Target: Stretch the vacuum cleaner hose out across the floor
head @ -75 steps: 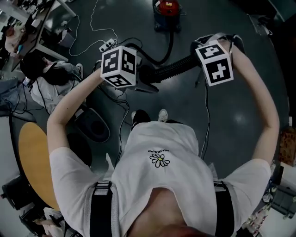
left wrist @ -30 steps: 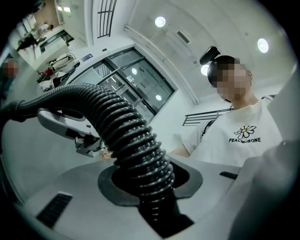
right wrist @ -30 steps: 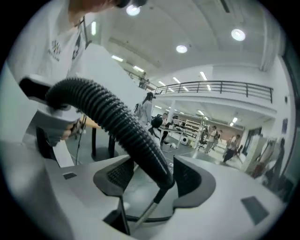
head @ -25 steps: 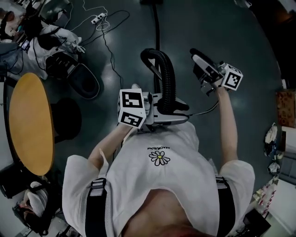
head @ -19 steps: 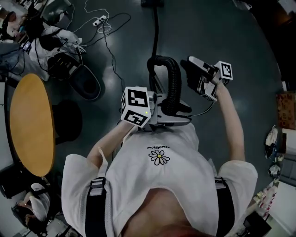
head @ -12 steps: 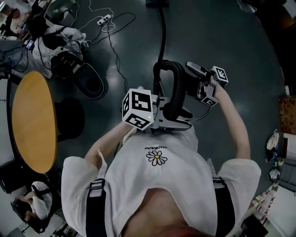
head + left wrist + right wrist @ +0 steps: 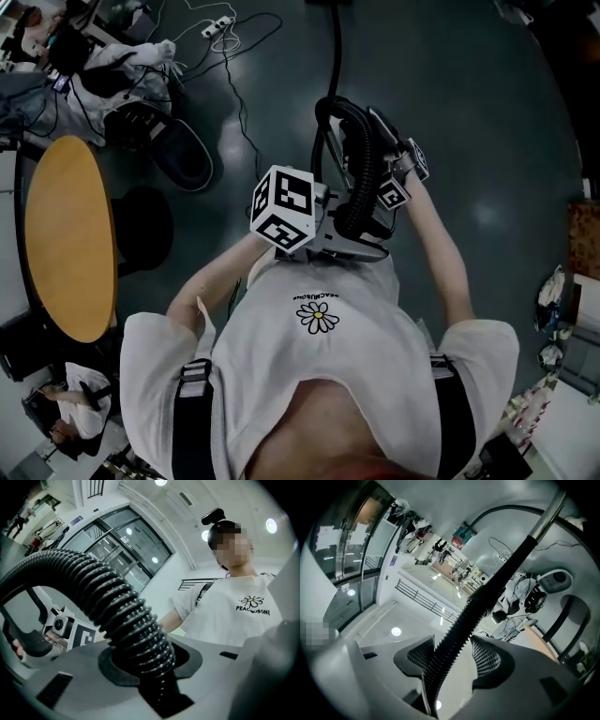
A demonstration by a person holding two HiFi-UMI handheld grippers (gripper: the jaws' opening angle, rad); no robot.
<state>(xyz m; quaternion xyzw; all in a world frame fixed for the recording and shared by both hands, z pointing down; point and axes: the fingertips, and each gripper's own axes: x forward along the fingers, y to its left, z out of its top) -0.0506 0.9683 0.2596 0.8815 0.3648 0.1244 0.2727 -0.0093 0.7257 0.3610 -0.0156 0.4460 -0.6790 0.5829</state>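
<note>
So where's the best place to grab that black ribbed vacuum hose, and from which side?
Probably the corrugated stretch of the black ribbed vacuum hose, not the smooth shiny tube farther along. Come at it square from the side, jaws straddling the round body: the ridges should stop the pads sliding. The right gripper is lined up that way, jaws open around it.

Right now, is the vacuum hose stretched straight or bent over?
Bent: in the head view the hose curls over in a tight arch, doubling back on itself.
</note>
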